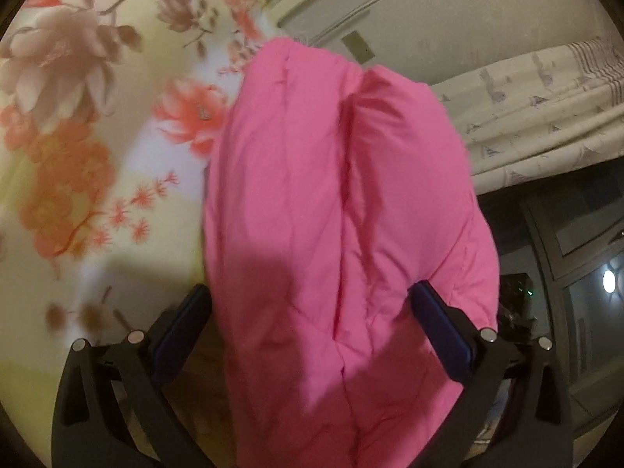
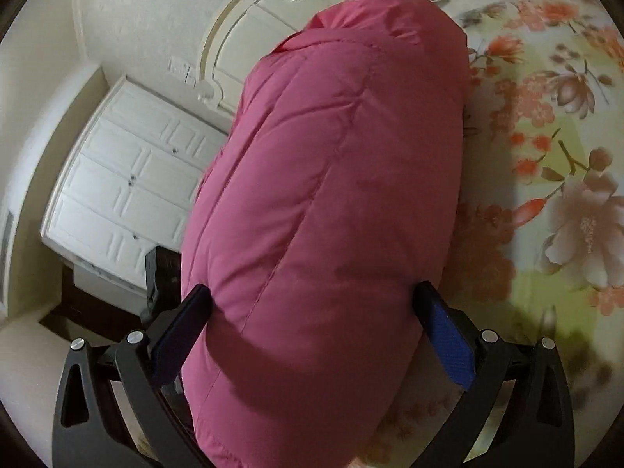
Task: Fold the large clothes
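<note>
left claw (image 1: 312, 292) and right claw (image 2: 314, 292) each stand wide with the pink padded jacket (image 2: 331, 195) bulging between their fingers, floral bedsheet (image 1: 97, 136) beyond; a firm grip is unclear.

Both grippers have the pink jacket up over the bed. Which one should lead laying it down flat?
Right, probably. The right gripper spans a thick quilted bulk of the pink jacket, next to the floral bedspread. The left gripper holds a thinner hanging fold.

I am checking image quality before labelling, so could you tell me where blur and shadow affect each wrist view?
Left wrist view: floral bedspread motion-blurred, shadow crossing the pink jacket low down. Right wrist view: sharper, jacket stitching crisp, shadow band near the fingers.
</note>
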